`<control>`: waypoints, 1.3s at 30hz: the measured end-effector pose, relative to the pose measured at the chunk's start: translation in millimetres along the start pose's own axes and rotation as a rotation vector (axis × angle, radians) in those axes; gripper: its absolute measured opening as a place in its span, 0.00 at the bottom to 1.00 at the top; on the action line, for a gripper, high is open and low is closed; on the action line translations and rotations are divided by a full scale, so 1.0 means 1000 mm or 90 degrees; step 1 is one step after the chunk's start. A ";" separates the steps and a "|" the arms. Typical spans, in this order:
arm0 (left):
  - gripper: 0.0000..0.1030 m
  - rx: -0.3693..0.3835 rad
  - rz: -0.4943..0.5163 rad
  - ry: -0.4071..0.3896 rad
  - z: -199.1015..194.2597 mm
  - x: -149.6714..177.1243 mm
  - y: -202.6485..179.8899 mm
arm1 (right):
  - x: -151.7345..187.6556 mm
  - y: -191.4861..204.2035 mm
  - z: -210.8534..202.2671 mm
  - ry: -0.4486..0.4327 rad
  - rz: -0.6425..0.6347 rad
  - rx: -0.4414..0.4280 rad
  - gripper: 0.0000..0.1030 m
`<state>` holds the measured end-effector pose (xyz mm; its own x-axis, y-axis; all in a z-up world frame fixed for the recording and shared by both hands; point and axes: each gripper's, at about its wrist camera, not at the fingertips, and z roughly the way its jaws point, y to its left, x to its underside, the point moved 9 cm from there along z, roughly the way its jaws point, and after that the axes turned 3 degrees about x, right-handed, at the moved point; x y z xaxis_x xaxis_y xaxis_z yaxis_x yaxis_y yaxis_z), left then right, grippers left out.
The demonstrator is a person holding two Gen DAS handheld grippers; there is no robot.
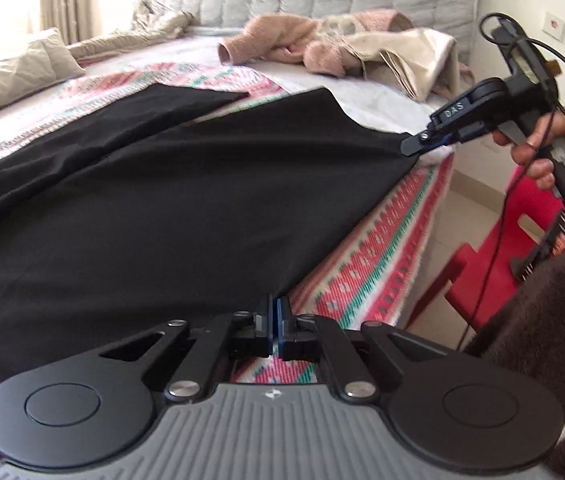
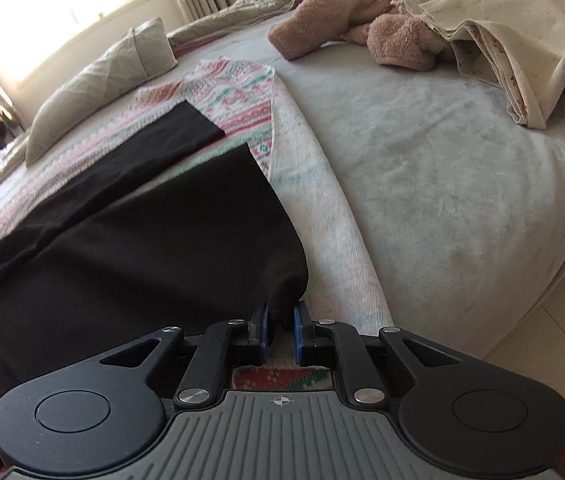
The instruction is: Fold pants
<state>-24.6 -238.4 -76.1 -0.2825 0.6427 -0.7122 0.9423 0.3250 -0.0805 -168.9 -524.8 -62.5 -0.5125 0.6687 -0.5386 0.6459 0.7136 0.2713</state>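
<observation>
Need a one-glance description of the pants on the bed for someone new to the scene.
Start at the bed and find the pink, red and green patterned blanket along its near edge. The pants lie flat on that blanket, their two legs running away toward the pillow. They are the only plain black fabric there; the heap further back on the bed is fluffy pink and cream.

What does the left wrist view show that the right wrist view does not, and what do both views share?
Only the left wrist view shows the right claw from outside, pinching a corner of the black pants, with the hand holding it, a cable and a red chair.

Only the right wrist view shows the bright window and the right claw from behind, shut on the pants.

Both show the pants, the patterned blanket, the pink fluffy garment, the cream cloth and the pillow.
</observation>
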 end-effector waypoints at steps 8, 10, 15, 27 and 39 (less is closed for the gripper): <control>0.78 0.022 -0.028 -0.034 -0.013 -0.018 0.020 | -0.042 0.008 -0.014 -0.062 0.009 -0.017 0.63; 0.79 -0.004 -0.041 -0.042 -0.012 -0.028 0.034 | -0.061 0.007 -0.008 -0.065 0.051 -0.057 0.63; 0.82 -0.056 -0.050 -0.059 -0.001 -0.066 0.067 | -0.094 0.007 0.021 -0.051 0.127 -0.105 0.63; 0.79 -0.069 -0.016 0.002 0.107 -0.141 0.120 | -0.121 0.003 0.069 -0.032 0.243 -0.169 0.54; 0.20 -0.092 0.098 -0.032 0.122 -0.155 0.099 | -0.119 0.011 0.060 -0.167 0.153 -0.239 0.13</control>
<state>134.1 -390.5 -58.6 -0.1247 0.6584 -0.7422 0.9372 0.3237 0.1297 -66.8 -608.7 -43.0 -0.1845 0.7825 -0.5947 0.4557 0.6042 0.6537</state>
